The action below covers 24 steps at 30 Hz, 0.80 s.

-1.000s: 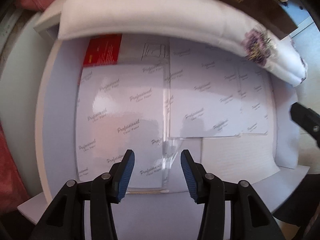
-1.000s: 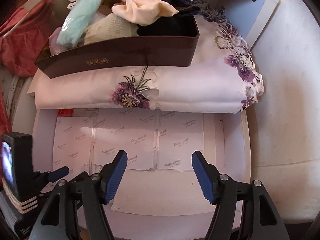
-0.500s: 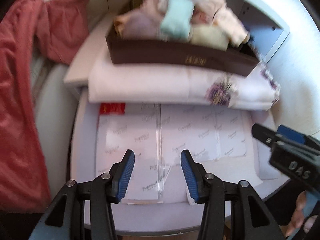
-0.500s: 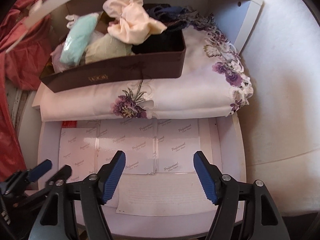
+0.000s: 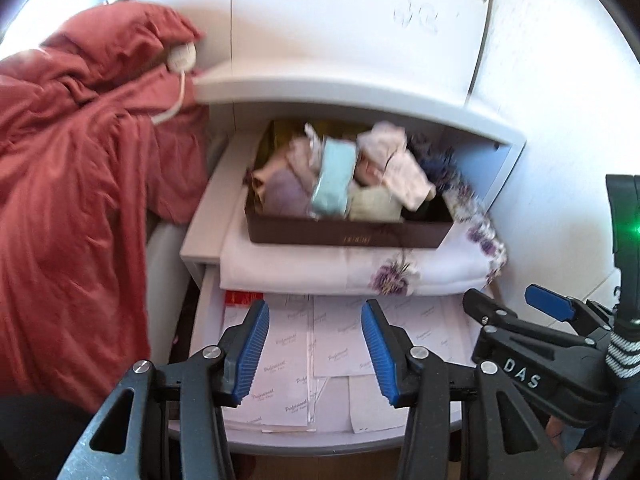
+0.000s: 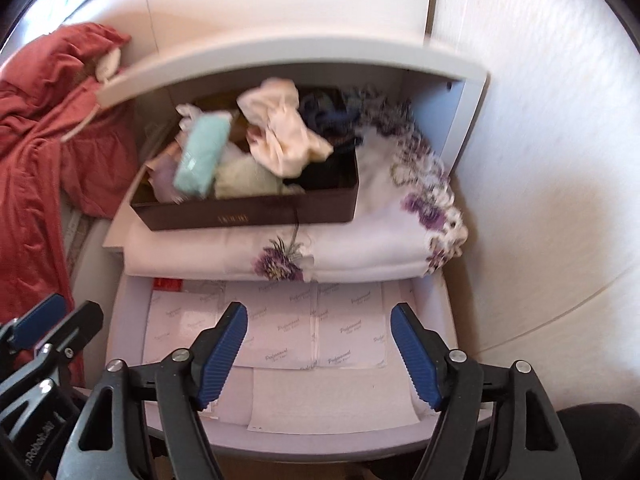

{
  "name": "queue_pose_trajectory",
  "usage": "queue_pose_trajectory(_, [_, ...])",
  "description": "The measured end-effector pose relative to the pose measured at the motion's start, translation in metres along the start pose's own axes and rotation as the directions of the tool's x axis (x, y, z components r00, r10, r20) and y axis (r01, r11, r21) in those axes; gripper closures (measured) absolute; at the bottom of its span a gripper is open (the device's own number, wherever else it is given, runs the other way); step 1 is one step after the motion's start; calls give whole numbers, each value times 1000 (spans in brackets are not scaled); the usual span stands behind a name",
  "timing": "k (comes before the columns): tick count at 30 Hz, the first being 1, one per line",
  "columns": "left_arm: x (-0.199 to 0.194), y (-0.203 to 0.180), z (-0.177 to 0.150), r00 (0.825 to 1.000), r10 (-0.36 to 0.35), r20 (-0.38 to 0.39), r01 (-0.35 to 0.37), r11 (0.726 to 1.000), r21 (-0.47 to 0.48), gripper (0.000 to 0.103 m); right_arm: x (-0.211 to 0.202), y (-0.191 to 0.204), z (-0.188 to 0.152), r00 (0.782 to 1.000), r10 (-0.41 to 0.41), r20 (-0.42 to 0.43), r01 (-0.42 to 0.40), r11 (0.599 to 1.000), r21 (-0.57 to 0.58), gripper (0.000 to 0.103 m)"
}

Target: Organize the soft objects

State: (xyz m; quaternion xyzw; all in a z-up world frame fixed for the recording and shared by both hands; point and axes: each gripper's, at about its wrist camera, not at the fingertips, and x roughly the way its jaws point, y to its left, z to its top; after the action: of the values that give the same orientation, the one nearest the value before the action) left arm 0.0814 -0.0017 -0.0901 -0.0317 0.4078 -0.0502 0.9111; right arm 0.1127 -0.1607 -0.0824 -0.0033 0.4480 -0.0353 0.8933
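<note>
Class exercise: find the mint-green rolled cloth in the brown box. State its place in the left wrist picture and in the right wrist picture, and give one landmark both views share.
Left wrist view: the mint-green rolled cloth lies just above centre, in the middle of the brown box.
Right wrist view: the cloth sits upper left of centre, in the box's left half.
Shared landmark: the folded white cloth with purple flowers under the box.

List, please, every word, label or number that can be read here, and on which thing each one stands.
"Professional": repeated on the white sheets in the open drawer; the smaller line under it is unreadable.
"DAS": on the right gripper, seen from the left wrist.
Gold label on the brown box: blurred, unreadable.
White print on the left gripper's body: too distorted.
Red packet: no readable text.
</note>
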Motion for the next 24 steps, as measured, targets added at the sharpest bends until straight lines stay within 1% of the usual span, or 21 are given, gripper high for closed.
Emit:
queue_pose_trajectory(3, [-26,-2,3,999,3,48,-3,1000,4,53,-23,1,2,999,-10,51,11,1000,-13,21])
queue_pose_trajectory(5, [-44,-2,4,997,2,80,-2,1000,2,46,-41,0,4,996,-12,87,13,1000,-11,18])
queue_pose_trajectory(9, [-81,-5,11,989,7,151,-9,1000,11,46,-76,-2,11,988,-40,152,40,999,3,9])
queue_pose_trajectory(12, [-106,-7,16,982,10,186,-14,1000,21,46,-105,-5,16,979,-42,201,37,999,29,0])
queue_pose_trajectory(15, [-128,-11,19,974,17,225,-25,999,36,41,-134,-2,22,969,-52,240,48,999,21,0])
queue_pose_trajectory(17, [-141,-13,20,968,20,252,-32,999,41,35,-146,0,23,970,-71,232,68,997,23,0])
queue_pose_trajectory(19, [-155,-14,20,960,13,281,-27,999,45,34,-158,0,22,969,-59,238,54,998,29,0])
queue_pose_trajectory(21, [-165,-14,19,953,19,304,-35,998,46,32,-169,1,17,963,-57,264,49,998,36,0])
queue_pose_trajectory(23, [-173,-14,17,946,37,321,-52,998,40,24,-176,2,12,956,-59,288,51,998,35,0])
queue_pose_trajectory(24, [-174,-13,15,943,44,329,-58,998,33,22,-178,3,9,951,-64,301,56,998,35,0])
